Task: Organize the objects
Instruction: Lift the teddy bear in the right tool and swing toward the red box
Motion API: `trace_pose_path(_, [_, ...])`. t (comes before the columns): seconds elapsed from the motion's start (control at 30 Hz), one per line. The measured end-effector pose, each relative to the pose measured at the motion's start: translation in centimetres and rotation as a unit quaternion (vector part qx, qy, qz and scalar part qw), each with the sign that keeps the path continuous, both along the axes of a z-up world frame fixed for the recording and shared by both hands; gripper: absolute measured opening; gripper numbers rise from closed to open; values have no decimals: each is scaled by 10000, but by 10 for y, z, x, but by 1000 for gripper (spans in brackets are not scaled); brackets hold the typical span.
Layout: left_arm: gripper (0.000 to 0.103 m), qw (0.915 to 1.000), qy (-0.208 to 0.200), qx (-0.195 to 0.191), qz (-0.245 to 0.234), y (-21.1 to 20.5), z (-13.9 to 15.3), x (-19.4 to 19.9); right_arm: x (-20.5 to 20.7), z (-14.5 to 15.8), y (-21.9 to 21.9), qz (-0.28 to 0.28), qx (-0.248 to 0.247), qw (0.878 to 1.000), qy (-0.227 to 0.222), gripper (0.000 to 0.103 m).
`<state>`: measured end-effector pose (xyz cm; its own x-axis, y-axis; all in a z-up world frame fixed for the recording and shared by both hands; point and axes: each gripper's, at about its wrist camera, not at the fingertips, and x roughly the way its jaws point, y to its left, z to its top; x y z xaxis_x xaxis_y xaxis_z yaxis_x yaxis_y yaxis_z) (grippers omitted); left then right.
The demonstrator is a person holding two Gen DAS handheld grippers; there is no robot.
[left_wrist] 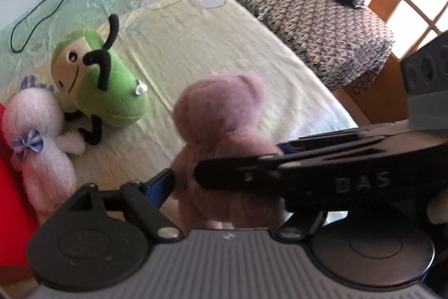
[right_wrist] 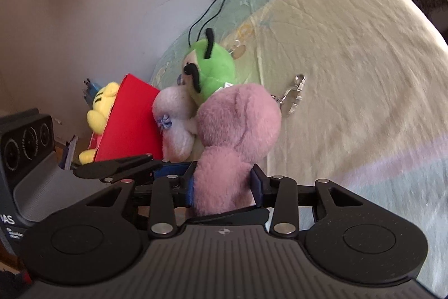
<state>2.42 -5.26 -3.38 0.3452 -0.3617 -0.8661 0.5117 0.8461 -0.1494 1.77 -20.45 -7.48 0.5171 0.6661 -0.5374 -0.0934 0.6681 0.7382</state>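
At the left, a yellow toy (right_wrist: 102,108) already sits in the red box (right_wrist: 131,116), with the white bear (right_wrist: 175,125) and green bug (right_wrist: 215,69) still on the bed (right_wrist: 350,60) beside it. The right tongs (right_wrist: 224,184) grip the pink bear (right_wrist: 235,136) above the bed's near edge, so I judge 3 toys remain. The left tongs (left_wrist: 179,178) flank it, but I cannot tell whether they grip.

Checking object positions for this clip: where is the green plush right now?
The green plush lies on the bed sheet, left of centre in the left wrist view, against the white plush, beyond the pink bear.

The letters "DAS" stand in pale print on the right gripper (left_wrist: 280,156) body.
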Motion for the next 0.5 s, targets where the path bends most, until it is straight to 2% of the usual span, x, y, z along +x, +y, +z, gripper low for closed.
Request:
trace_pose_path(0.13, [72,9995,-262,80,-130,-4,9,-16,-6,4,6,127,-7,9999,-64,40])
trace_pose_path(0.3, [72,9996,-252,-95,97,13,13,-23,-11,7,13,215,-31,9997,-124,40])
trace_pose_path(0.33, [73,9994,-286,-126,163,18,14,-25,-12,8,15,235,-42,9996,-153,40])
trace_pose_path(0.4, [89,9989,-321,-158,295,27,15,-30,-13,9,18,264,-65,9995,-179,39])
trace_pose_path(0.5, [94,9984,-248,-169,474,38,10,-33,-16,8,20,242,-63,9996,-113,39])
